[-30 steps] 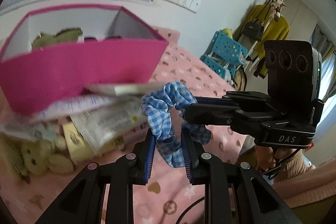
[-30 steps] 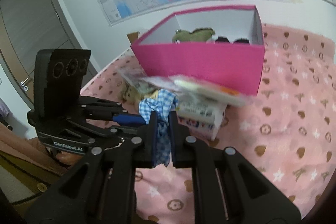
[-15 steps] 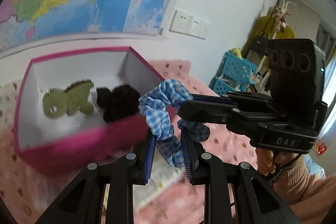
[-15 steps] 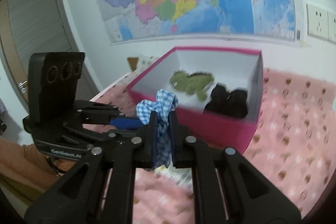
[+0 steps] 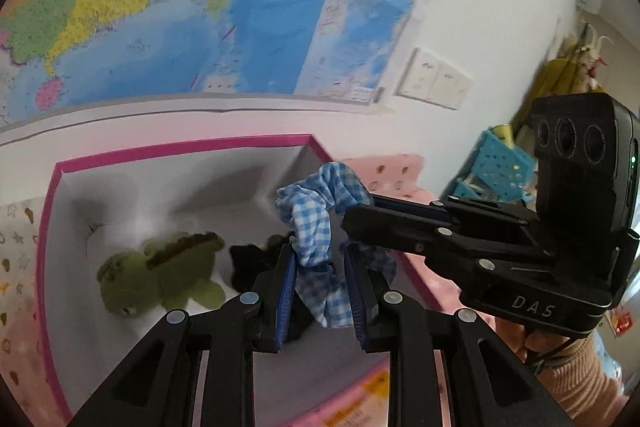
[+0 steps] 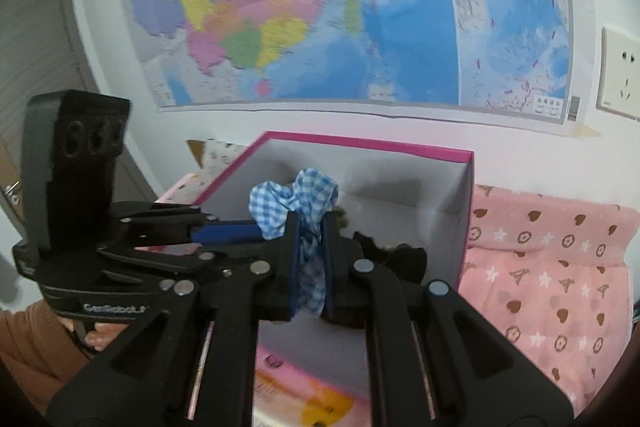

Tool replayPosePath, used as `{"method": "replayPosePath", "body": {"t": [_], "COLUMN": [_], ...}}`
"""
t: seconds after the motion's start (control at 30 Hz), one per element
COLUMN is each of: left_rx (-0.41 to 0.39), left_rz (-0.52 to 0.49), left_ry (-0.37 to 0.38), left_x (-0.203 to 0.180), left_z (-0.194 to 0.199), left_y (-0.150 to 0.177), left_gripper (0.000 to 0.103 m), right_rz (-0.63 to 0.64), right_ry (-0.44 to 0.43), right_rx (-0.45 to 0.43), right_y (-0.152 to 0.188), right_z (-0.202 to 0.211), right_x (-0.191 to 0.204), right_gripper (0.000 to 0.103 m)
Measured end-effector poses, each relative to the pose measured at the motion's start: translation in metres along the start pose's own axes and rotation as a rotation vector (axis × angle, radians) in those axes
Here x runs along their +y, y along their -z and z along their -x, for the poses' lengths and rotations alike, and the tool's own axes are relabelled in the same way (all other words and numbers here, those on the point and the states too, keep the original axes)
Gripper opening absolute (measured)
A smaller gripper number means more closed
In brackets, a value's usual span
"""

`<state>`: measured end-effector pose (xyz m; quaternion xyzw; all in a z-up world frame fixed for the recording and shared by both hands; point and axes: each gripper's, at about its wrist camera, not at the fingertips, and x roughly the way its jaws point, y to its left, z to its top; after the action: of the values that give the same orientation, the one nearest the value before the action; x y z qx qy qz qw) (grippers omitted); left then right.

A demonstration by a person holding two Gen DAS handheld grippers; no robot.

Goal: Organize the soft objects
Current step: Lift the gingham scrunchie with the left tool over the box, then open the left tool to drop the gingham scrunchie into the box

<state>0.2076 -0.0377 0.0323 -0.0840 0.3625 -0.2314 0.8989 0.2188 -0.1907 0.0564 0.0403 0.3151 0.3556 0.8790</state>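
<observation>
A blue-and-white checked scrunchie (image 5: 316,223) hangs between both grippers above the open pink box (image 5: 180,146). My left gripper (image 5: 320,259) is shut on one side of it. My right gripper (image 6: 310,227) is shut on the other side of the scrunchie (image 6: 298,195), and it also shows in the left wrist view, reaching in from the right. Inside the box lie a green plush toy (image 5: 148,279) and a black fluffy item (image 5: 250,259), partly hidden by my fingers. The pink box (image 6: 466,211) fills the middle of the right wrist view.
The box stands on a pink bed cover (image 6: 560,267) with hearts and stars, against a white wall with a large map (image 6: 360,7). A pink and orange packet (image 6: 312,395) lies in front of the box. Blue crates (image 5: 496,171) and hanging clothes are off to the right.
Both grippers have carried the scrunchie up and forward, from over the packets in front of the box to above its open inside. The grip on it has not changed.
</observation>
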Motion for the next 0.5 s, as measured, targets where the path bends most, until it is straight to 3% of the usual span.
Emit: {"method": "replayPosePath", "body": {"t": [0.2,0.33,0.5], "left_rx": [0.060,0.068,0.068], "left_rz": [0.058,0.067,0.040], "left_ry": [-0.083,-0.098,-0.112], "left_x": [0.019,0.025,0.024], "left_z": [-0.030,-0.032,-0.025], "left_y": [-0.008,-0.006,0.003], "left_gripper": [0.024,0.024,0.024], "right_rz": [-0.054,-0.099,-0.110], "right_ry": [0.058,0.158,0.145], "right_rx": [0.049,0.096,0.099], "right_y": [-0.011,-0.012,-0.003], "right_z": [-0.037,-0.060,-0.055], "right_x": [-0.028,-0.047,-0.050], "right_gripper": [0.013,0.018,0.020]}}
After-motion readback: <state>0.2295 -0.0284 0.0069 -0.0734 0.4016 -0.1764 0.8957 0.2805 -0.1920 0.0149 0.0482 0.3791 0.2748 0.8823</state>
